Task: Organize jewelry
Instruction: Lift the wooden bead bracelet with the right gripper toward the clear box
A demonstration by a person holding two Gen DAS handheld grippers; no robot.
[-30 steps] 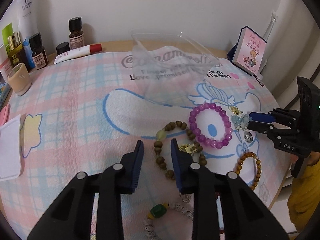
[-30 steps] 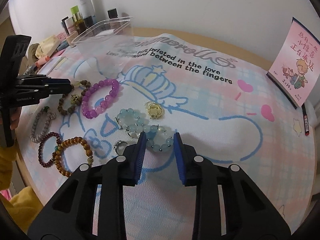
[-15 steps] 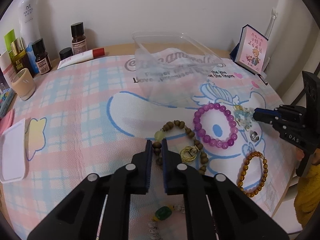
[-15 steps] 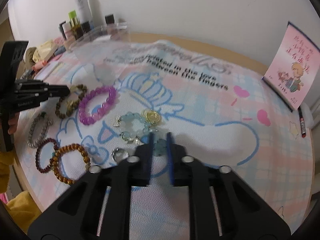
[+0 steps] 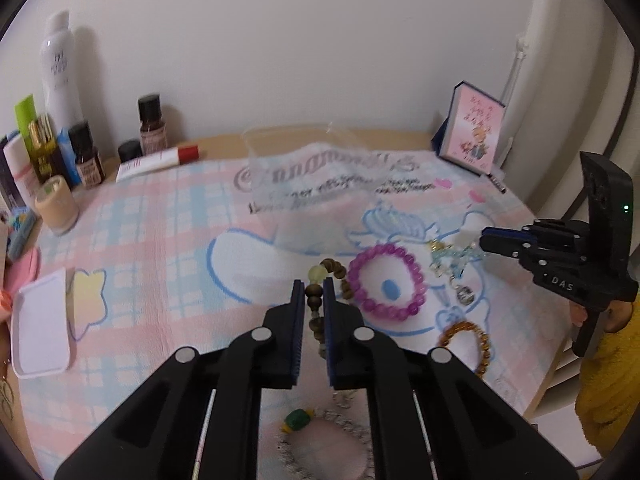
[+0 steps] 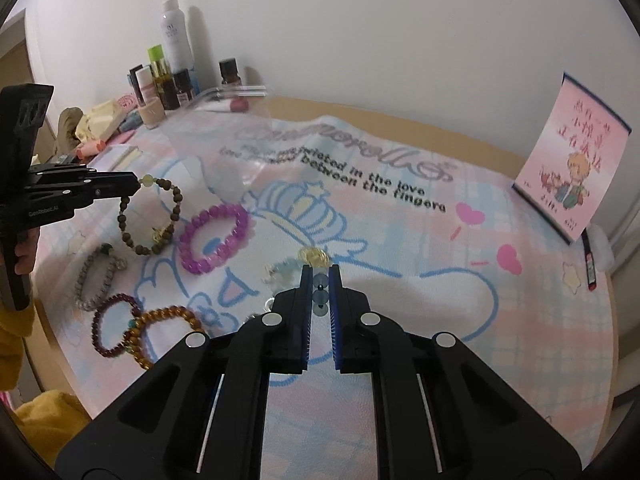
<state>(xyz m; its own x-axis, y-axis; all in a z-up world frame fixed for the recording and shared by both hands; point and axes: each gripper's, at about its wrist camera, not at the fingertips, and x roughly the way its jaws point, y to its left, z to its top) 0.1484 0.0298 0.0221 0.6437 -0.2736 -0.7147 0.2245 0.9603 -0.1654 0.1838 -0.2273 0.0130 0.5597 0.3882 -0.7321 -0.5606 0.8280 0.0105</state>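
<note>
My left gripper is shut on the brown wooden bead bracelet and holds it lifted off the cloth; it hangs from the left gripper in the right wrist view. My right gripper is shut on the pale blue bead bracelet, which dangles from its tip in the left wrist view. A purple bead bracelet lies between them. A clear plastic box stands at the back of the cloth.
An amber bracelet, a dark red one and a white crystal one lie at the table's near edge. Bottles stand at the back left, a pink calendar at the back right, a white lid at the left.
Both grippers closed on their bracelets and lifted them off the cloth. The brown bracelet now hangs in the air; the blue one dangles from the right gripper.
</note>
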